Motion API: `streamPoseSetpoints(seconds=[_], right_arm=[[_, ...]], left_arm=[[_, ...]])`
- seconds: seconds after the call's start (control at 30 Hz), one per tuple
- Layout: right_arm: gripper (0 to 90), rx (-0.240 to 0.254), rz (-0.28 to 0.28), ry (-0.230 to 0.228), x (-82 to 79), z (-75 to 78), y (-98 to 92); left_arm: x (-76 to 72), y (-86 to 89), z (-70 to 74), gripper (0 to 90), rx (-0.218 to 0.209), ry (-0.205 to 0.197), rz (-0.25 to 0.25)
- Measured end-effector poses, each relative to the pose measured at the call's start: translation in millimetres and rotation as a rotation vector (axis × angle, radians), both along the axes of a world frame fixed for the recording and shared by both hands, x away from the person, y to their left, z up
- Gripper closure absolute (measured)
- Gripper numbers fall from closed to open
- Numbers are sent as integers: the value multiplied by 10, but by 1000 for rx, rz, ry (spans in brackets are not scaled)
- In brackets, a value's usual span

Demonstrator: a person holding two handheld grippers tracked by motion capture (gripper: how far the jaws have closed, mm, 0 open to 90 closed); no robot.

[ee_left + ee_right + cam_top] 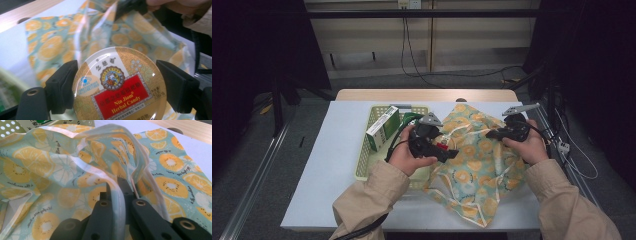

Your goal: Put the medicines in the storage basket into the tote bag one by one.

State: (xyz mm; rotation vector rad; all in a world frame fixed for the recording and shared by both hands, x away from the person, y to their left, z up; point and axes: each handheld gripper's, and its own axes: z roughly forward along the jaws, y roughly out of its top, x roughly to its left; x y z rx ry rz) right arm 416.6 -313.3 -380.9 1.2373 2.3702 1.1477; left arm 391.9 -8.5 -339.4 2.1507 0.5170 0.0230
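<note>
A round gold candy tin (120, 85) with a red label sits between the jaws of my left gripper (118, 83), which is shut on its sides. In the high view the left gripper (443, 147) holds the tin (441, 145) just at the left edge of an orange-patterned fabric bag (477, 160). My right gripper (491, 134) is at the bag's upper right part. Its jaws (117, 187) are shut on the bag's white-trimmed edge (117, 207) and lift it, so the fabric (50, 170) stands up in folds. The bag's mouth gapes toward the tin (85, 37).
A pale green perforated basket (362, 165) lies left of the bag with a green and white box (383, 127) inside. The white tabletop (327, 165) ends in a wooden strip (427, 95) at the back. Cables trail beside the table at the right.
</note>
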Motion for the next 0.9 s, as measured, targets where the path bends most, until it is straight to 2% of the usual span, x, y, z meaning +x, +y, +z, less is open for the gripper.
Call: streamPoseSetpoints(seconds=[0.43,0.6,0.8,0.9], right_arm=[[898,8,-1,3,9,15,-29],[898,7,-7,5,9,23,-35],[898,2,-7,0,23,29,-18],[898,3,-16,1,24,29,-15]], left_arm=[[-5,-369,-149,210,19,22,-67],[-17,-422,-127,210,25,19,-85],[-61,-485,-110,210,-16,28,-112],[-86,-529,-142,209,-18,38,-122]])
